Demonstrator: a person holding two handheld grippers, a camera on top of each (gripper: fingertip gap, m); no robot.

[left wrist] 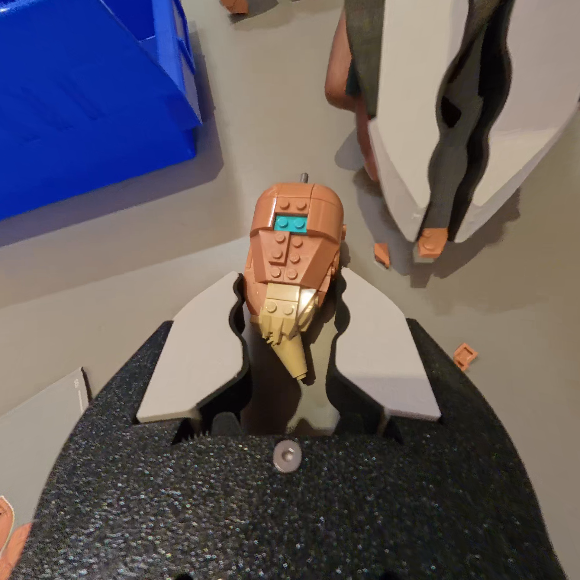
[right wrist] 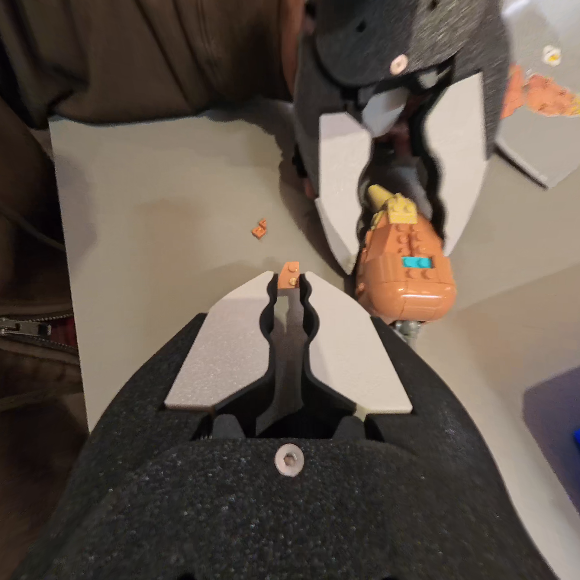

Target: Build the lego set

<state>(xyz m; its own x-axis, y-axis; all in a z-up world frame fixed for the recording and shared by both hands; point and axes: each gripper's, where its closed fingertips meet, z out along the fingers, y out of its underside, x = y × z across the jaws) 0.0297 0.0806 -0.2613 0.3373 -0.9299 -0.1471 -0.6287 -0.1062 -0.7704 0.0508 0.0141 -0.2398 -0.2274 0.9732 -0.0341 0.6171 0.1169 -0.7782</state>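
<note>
My left gripper (left wrist: 288,282) is shut on a brown lego model (left wrist: 295,241) with a teal brick on top and a tan pointed tail toward the camera. The model also shows in the right wrist view (right wrist: 405,266), held by the left gripper (right wrist: 398,251). My right gripper (right wrist: 289,276) is shut on a small brown wedge plate (right wrist: 289,275) at its fingertips. In the left wrist view the right gripper (left wrist: 434,241) comes down at the upper right, holding that plate (left wrist: 431,242) just above the table, to the right of the model.
A blue bin (left wrist: 88,103) stands at the upper left. Loose brown pieces lie on the grey table: one (left wrist: 382,254) by the right gripper, one (left wrist: 465,356) at the right, one (right wrist: 260,229) in the right wrist view. A booklet (left wrist: 40,439) lies lower left. A person's jacket (right wrist: 141,56) is behind.
</note>
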